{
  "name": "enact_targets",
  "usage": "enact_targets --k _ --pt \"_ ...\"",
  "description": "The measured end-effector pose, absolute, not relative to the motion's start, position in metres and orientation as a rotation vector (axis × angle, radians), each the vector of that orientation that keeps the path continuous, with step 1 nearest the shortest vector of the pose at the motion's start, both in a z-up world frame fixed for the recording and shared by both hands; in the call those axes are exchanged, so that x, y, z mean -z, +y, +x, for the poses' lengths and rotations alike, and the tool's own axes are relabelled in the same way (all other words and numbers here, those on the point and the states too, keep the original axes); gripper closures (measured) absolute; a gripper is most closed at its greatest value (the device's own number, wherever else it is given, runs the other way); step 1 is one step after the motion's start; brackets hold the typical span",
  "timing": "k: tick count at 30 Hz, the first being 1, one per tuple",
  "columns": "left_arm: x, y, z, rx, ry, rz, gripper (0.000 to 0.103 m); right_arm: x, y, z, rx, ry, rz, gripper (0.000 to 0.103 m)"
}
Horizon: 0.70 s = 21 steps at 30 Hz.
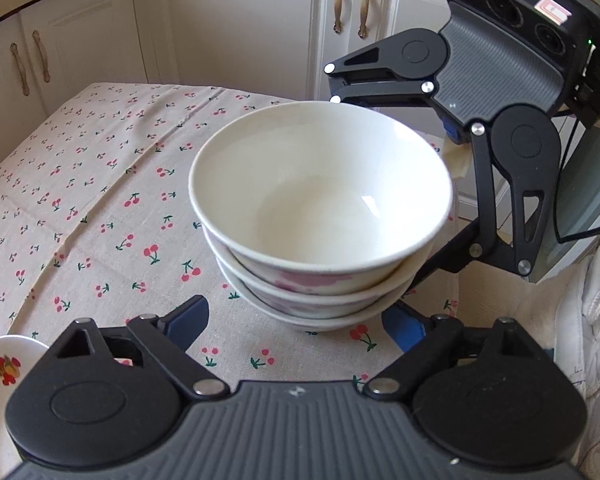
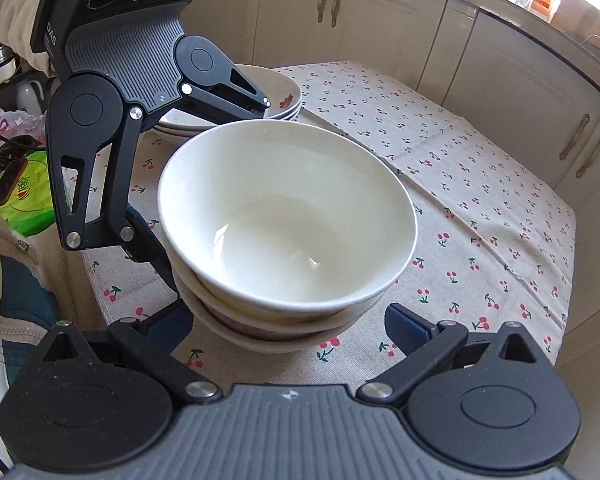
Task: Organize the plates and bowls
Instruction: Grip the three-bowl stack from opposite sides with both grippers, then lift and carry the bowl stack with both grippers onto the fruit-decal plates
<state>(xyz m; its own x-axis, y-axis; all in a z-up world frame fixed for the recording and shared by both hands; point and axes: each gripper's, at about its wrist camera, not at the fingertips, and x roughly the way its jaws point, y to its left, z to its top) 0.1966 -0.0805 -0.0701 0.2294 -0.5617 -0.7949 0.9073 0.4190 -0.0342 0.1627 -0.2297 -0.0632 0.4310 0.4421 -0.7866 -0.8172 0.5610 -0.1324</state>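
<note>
Three nested bowls sit on the cherry-print tablecloth, flanked by the wide-open left gripper and right gripper; uneven squeezing could tip the stack

White letters "DAS" run up the dark housing of the left gripper — other labels, on distant bottles and bags, are too blurred to read.

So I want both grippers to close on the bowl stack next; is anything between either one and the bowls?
Nothing visible. The left gripper and right gripper are open with fingers either side of the bowl stack.
</note>
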Motion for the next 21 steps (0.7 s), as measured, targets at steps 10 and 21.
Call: enact_targets --k 10,21 --pt "0.071 -0.079 0.202 1.137 0.842 0.480 0.018 0.064 -0.226 0.172 -0.882 0.805 -0.568 0.006" --pt "0.070 -0.078 0.207 1.205 0.844 0.496 0.025 0.064 -0.224 0.173 -0.913 0.824 -0.580 0.010"
